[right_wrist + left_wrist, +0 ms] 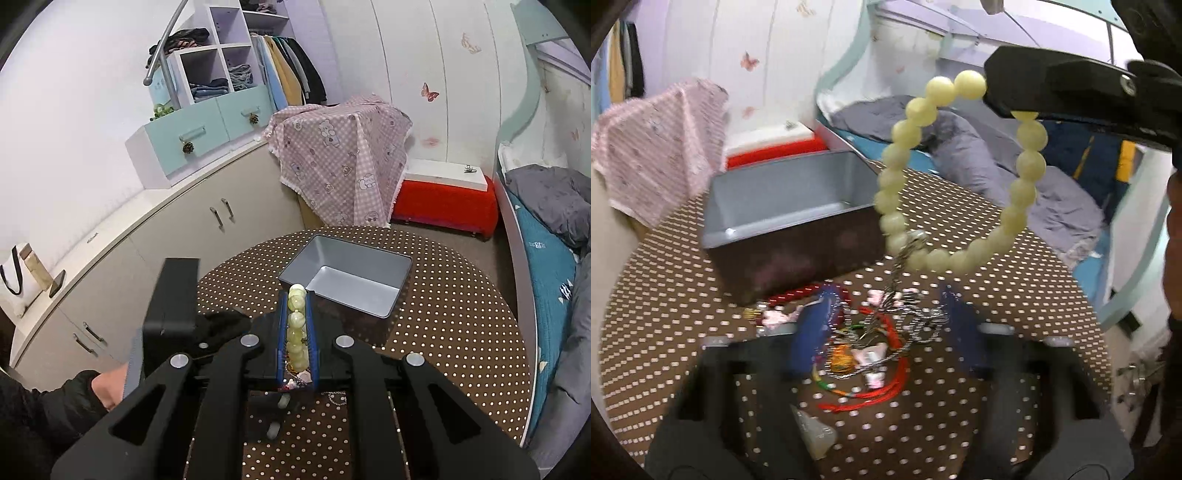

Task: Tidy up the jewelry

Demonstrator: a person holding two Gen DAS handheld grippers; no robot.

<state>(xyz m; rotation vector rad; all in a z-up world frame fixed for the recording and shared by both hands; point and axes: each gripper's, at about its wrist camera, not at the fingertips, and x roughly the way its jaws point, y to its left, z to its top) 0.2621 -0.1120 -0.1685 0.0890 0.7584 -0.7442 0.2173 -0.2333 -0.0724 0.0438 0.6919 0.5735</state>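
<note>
Right gripper (297, 314) pinches bead bracelet (955, 173), loop hanging downward (edge-on).

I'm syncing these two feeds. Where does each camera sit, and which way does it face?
Left wrist: on the left gripper, looking across the jewelry pile to the gray box; the right gripper's finger holds the bead bracelet.
Right wrist: on the right gripper, facing box and cabinets; a gloved hand shows.
Shared: box, bracelet, dotted table.

Even, bright indoor light; heavy fisheye bending and dark vignette at edges; motion blur in left wrist view.
</note>
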